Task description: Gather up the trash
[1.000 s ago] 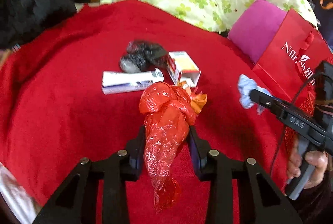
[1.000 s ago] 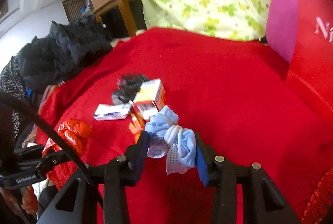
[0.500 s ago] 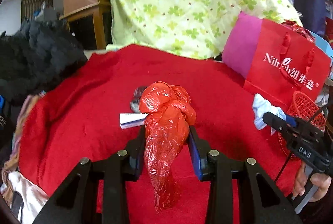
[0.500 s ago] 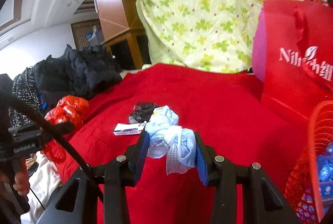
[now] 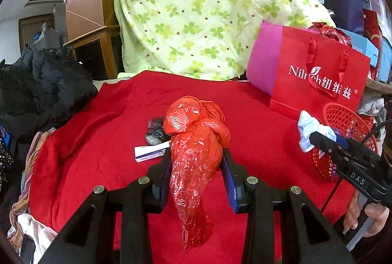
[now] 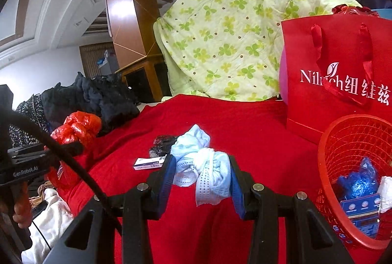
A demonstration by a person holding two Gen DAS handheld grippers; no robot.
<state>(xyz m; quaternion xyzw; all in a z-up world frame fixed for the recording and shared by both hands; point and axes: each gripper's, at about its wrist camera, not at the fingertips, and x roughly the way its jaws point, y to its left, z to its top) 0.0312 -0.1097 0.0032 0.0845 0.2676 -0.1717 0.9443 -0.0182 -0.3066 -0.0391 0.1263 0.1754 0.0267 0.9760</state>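
Observation:
My left gripper (image 5: 196, 166) is shut on a knotted red plastic bag (image 5: 193, 139) that hangs down between its fingers, lifted above the red blanket (image 5: 98, 153). My right gripper (image 6: 202, 173) is shut on a crumpled pale blue and white cloth (image 6: 201, 161), also held off the blanket. A red mesh basket (image 6: 343, 141) stands at the right, close to the right gripper, with blue plastic and packets inside. On the blanket lie a white and blue box (image 5: 150, 152) and a black crumpled wrapper (image 5: 154, 129). The right gripper (image 5: 316, 139) with its cloth (image 5: 308, 126) shows beside the basket (image 5: 343, 117).
A red paper gift bag (image 5: 316, 82) with a pink side stands behind the basket. A green clover-print quilt (image 5: 208, 18) is piled at the back. Black clothing (image 5: 36, 92) lies heaped at the left, and a hand (image 5: 367, 217) grips the right tool.
Both grippers have risen and drawn back from the blanket, each still gripping its load. The right one swung toward the red basket, now in view. The orange-and-white box is out of sight.

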